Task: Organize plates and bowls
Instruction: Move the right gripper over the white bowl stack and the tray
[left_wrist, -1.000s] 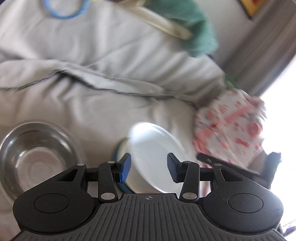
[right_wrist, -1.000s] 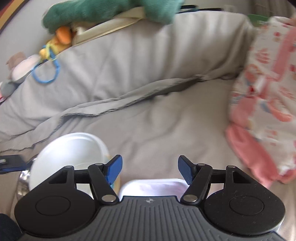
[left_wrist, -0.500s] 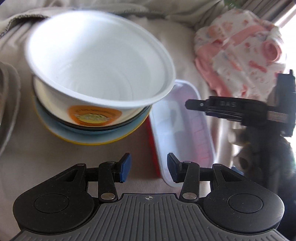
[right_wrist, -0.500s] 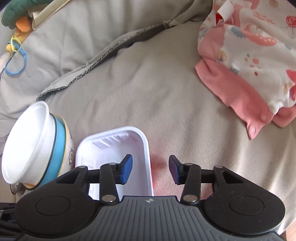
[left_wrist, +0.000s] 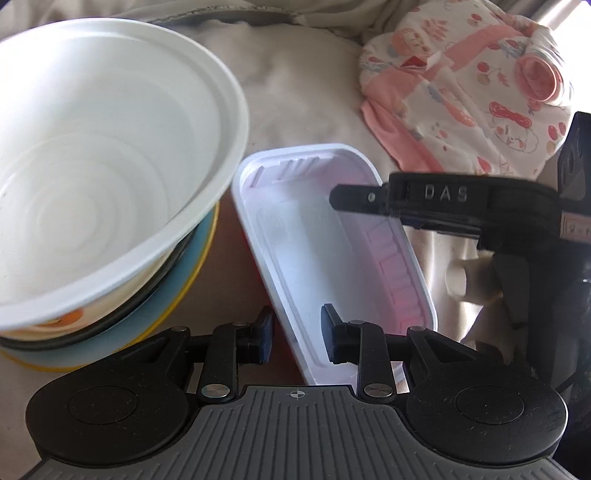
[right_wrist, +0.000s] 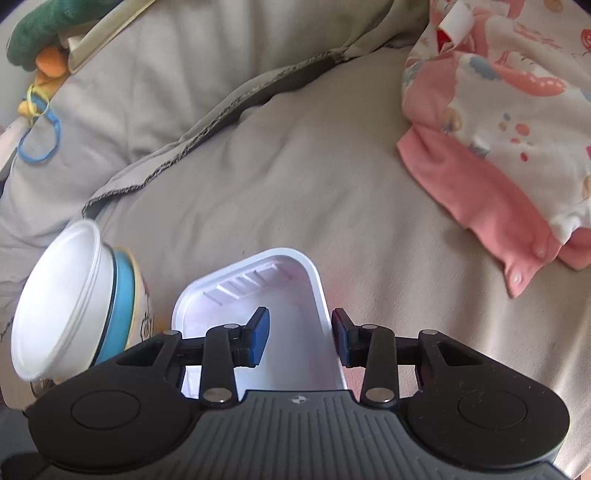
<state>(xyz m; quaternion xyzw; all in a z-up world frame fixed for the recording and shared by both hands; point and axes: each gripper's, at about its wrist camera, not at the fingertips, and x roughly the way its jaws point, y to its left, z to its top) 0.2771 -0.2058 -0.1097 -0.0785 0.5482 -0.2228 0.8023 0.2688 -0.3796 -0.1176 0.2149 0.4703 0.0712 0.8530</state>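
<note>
Both tongs have dropped onto the white tray (left_wrist: 332, 236), left tongs (left_wrist: 294, 334) and right tongs (right_wrist: 300, 336) closing astride opposite rims, not yet pinching, so a lift looks imminent.

The letters "DAS" stand in raised print on the black right gripper (left_wrist: 373, 197), seen from the side in the left wrist view, up and to the right of the left tool's own fingers. A small label further right on it is too blurry to read.
</note>
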